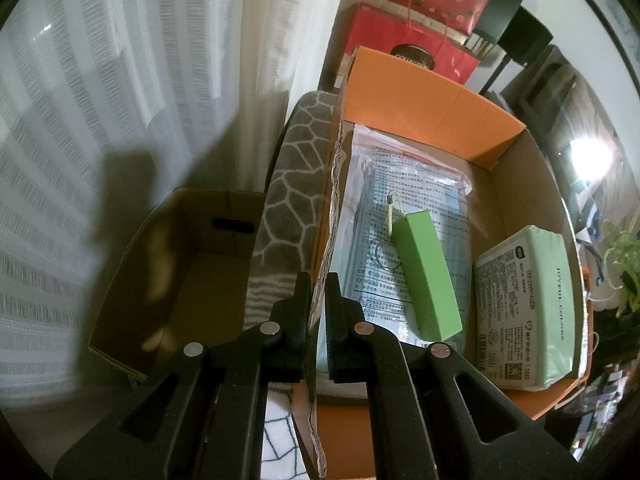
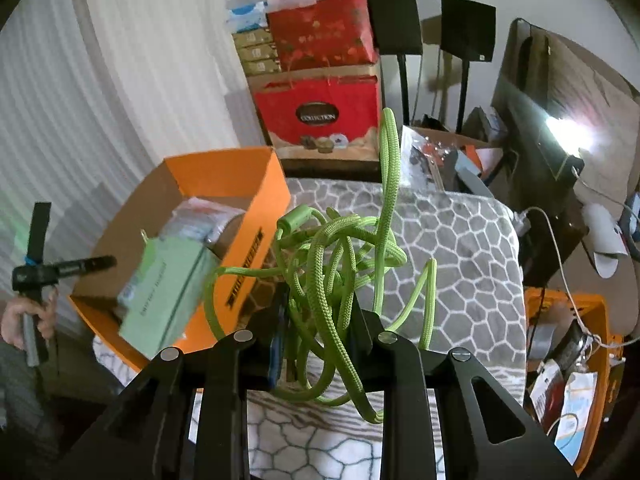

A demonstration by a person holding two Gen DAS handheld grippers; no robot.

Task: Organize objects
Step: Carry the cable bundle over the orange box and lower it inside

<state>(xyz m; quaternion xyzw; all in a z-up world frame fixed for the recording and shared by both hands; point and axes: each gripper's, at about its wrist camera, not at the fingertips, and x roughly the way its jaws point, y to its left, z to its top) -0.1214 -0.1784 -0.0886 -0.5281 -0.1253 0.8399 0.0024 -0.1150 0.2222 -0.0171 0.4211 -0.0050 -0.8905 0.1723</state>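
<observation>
My left gripper (image 1: 318,292) is shut on the torn side wall of the orange cardboard box (image 1: 432,88). Inside that box lie a clear plastic packet (image 1: 404,184), a green bar-shaped case with a keyring (image 1: 426,276) and a pale green tissue pack (image 1: 532,304). In the right wrist view my right gripper (image 2: 320,312) is shut on a tangled bundle of lime-green braided cable (image 2: 340,248), lifted above the grey patterned cushion (image 2: 460,240). The orange box (image 2: 256,208) stands to its left. A person's hand with the left gripper's handle (image 2: 36,280) shows at the far left.
A plain brown cardboard box (image 1: 192,264) stands open left of the cushion (image 1: 288,184). Red gift bags (image 2: 320,112) are stacked behind. An orange crate with cards and wires (image 2: 576,360) sits at the right, with a dark monitor (image 2: 544,128) and white curtains (image 1: 120,100) around.
</observation>
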